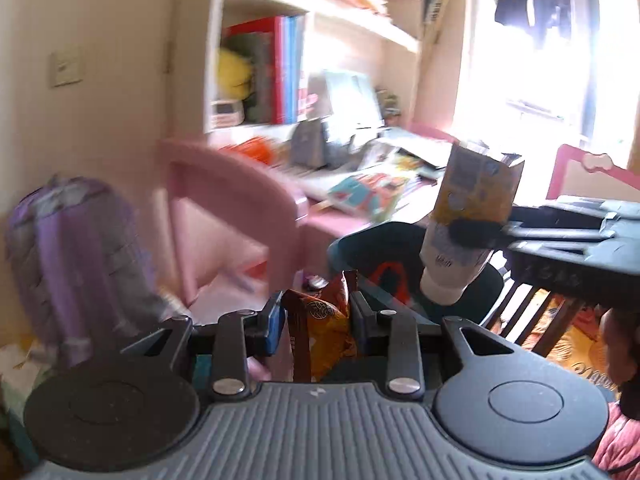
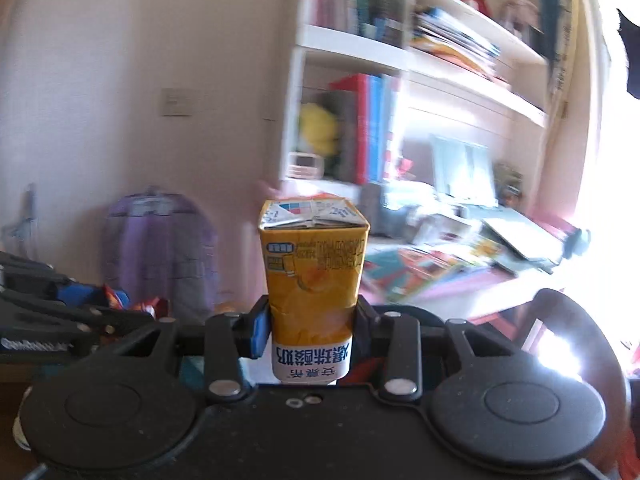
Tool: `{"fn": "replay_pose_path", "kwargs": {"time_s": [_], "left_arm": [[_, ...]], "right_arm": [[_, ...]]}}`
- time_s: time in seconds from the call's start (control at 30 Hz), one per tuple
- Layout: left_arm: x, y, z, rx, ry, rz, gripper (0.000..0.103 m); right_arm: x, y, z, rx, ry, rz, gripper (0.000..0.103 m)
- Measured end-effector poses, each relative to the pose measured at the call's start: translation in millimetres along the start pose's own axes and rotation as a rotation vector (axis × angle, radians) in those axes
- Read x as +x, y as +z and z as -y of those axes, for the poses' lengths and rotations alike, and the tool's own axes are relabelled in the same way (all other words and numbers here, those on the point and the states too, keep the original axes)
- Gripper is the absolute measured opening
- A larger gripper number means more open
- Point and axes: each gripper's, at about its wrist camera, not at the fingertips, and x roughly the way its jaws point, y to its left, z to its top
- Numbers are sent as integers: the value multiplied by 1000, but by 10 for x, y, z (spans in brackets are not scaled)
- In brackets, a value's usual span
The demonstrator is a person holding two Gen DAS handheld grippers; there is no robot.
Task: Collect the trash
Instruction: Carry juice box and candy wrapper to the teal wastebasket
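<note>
My left gripper (image 1: 318,314) is shut on an orange and brown snack wrapper (image 1: 320,328), held in the air. My right gripper (image 2: 310,320) is shut on a yellow drink carton (image 2: 312,276), held upside down. In the left wrist view the right gripper (image 1: 480,234) comes in from the right, level with and just right of the left one, holding the same carton (image 1: 470,208). In the right wrist view the left gripper (image 2: 120,312) shows at the left edge with the wrapper (image 2: 150,306) in it.
A pink desk (image 1: 332,220) covered with books and papers stands ahead under white bookshelves (image 1: 256,60). A pink chair (image 1: 228,208) and a purple backpack (image 1: 76,256) stand at the left. A dark chair (image 1: 400,252) is below the carton. A bright window (image 1: 540,60) is at the right.
</note>
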Motion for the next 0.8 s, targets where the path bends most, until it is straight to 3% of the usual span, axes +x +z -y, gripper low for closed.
{"fn": "replay_pose_path", "kwargs": {"time_s": [0.23,0.37,0.8], "left_arm": [[497,326,635,48,-49,-3,33],[892,391,893,66,-57,-52,33],[1963,165,1118,115,50,-234,34]], "right_arm": [[206,-243,671,49,-81,-70,40],[367,-378,858,69,-75,-102,40],[868,-705,994,50,-52,-241,40]]}}
